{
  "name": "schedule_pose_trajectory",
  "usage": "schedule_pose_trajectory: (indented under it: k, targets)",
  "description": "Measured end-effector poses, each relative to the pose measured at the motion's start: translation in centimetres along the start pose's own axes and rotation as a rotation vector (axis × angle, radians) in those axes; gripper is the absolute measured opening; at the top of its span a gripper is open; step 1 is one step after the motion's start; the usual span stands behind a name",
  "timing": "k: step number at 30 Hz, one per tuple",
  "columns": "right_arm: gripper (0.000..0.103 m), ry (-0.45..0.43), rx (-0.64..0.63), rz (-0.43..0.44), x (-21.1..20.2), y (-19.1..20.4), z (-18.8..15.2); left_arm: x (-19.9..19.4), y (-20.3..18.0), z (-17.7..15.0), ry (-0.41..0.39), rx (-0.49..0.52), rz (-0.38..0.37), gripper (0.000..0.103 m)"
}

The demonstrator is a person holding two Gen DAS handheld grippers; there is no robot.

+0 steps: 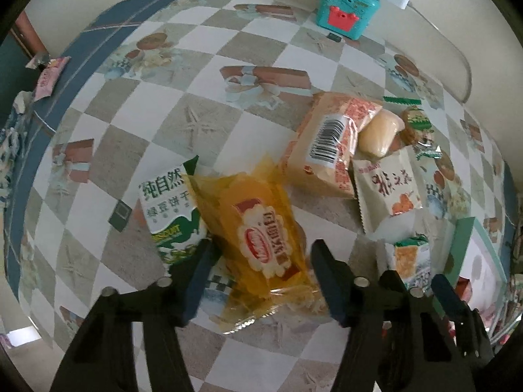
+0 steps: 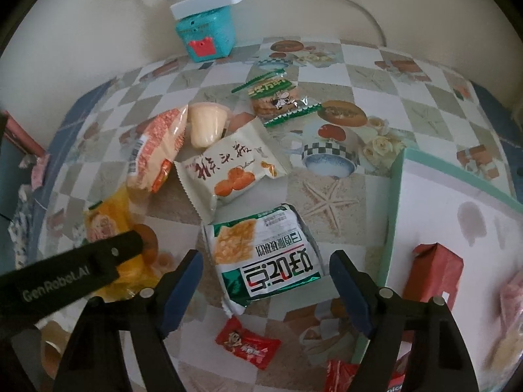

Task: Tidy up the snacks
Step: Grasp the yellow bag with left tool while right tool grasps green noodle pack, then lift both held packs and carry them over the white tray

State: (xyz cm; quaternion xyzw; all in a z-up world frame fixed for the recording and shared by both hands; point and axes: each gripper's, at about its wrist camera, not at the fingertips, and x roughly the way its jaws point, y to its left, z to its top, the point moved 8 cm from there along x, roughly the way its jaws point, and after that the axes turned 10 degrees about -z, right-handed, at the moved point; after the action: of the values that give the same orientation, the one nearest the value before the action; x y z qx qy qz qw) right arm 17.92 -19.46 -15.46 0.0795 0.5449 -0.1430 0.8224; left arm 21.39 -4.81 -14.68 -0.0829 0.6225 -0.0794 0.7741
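Note:
My left gripper [image 1: 261,246] points down over a yellow rice-cracker packet [image 1: 258,238] that lies between its jaws; the pads stand at the packet's sides and do not visibly squeeze it. A green-and-white biscuit packet [image 1: 166,209] lies just left of it. In the right wrist view, my right gripper [image 2: 267,258] is open around a green-and-white cracker packet [image 2: 264,251], with a gap on each side. A white box with a teal rim [image 2: 395,196] stands to the right, with a red packet [image 2: 434,261] inside.
Behind lie an orange-white packet [image 2: 157,150], a jelly cup [image 2: 206,127], a white packet with printed oranges [image 2: 228,170] and a cookie pack [image 2: 274,98]. A red candy [image 2: 248,346] lies near me. A teal toy [image 2: 204,32] under a power strip stands by the wall.

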Motion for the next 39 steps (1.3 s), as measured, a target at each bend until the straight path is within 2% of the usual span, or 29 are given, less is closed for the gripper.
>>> schedule_pose_trajectory:
  k: [4,9,10,12,13,16,21,25,30,39]
  targets:
    - [0.082,0.005,0.013,-0.007,0.6,-0.3,-0.1,0.1,0.2,0.0,-0.011,0.015,0.023,0.062]
    - [0.082,0.032,0.062,0.039,1.3,-0.5,-0.5,0.4,0.0,-0.2,-0.016,0.030,0.044,0.061]
    - [0.081,0.035,0.070,0.046,1.3,-0.5,-0.6,0.4,0.1,-0.2,-0.018,0.036,0.052,0.060]
    - [0.073,0.025,0.070,0.049,1.0,-0.5,-0.5,0.6,-0.2,-0.1,-0.018,0.035,0.053,0.048]
    - [0.069,0.018,0.073,0.055,0.8,-0.5,-0.4,0.7,-0.2,-0.2,-0.016,0.033,0.041,0.048]
    - [0.064,0.015,0.069,0.046,0.4,-0.7,-0.3,0.7,-0.2,-0.2,-0.020,0.035,0.037,0.046]
    - [0.064,0.010,0.078,0.055,-0.2,-1.0,0.0,0.3,-0.2,-0.4,-0.026,0.030,0.009,0.045]
    - [0.064,-0.019,0.090,0.062,-1.8,-1.3,0.6,-0.8,-0.2,-0.5,-0.039,0.033,-0.013,0.044]
    - [0.064,-0.055,0.114,0.055,-4.1,-2.3,1.6,-3.4,-0.6,-0.3,-0.093,0.045,-0.026,0.044]
    - [0.064,-0.087,0.212,-0.005,-7.3,-6.9,2.6,-7.0,-4.0,0.1,-0.167,0.094,-0.074,0.044]
